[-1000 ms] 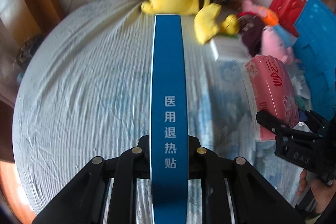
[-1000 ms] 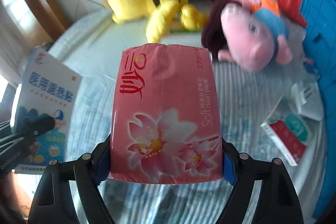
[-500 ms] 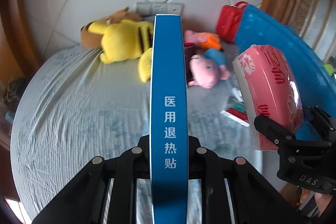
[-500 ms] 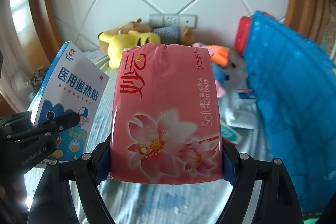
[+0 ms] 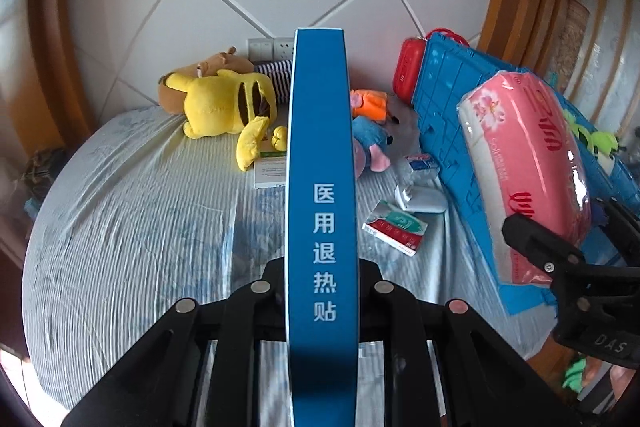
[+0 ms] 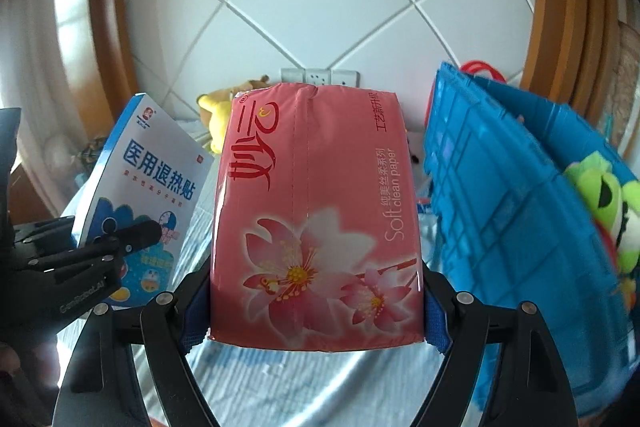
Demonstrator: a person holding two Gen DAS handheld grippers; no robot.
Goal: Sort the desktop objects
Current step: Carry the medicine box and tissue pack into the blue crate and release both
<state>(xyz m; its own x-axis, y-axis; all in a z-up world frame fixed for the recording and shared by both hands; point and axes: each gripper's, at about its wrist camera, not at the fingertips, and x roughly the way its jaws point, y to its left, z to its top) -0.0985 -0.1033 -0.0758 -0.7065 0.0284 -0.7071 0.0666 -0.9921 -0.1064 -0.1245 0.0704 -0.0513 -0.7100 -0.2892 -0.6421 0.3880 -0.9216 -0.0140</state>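
My left gripper (image 5: 320, 287) is shut on a thin blue and white medicine box (image 5: 322, 187), held edge-up above the cloth-covered table (image 5: 132, 227). The same medicine box (image 6: 148, 187) shows at the left of the right wrist view, clamped by the left gripper (image 6: 132, 237). My right gripper (image 6: 316, 311) is shut on a pink tissue pack (image 6: 316, 211) with a flower print. That tissue pack (image 5: 524, 171) hangs in front of the blue crate (image 5: 448, 95) in the left wrist view, held by the right gripper (image 5: 560, 247).
A yellow plush (image 5: 228, 107), a pink pig plush (image 5: 368, 147), a white box (image 5: 270, 171), a red and green packet (image 5: 394, 227) and small white packs (image 5: 420, 195) lie on the table. A red basket (image 5: 408, 71) stands behind the crate. A green frog toy (image 6: 612, 203) lies in the crate (image 6: 500, 187).
Both grippers have risen and tilted up with their loads, so the table now lies lower and farther. The tissue pack has come closer to the blue crate.
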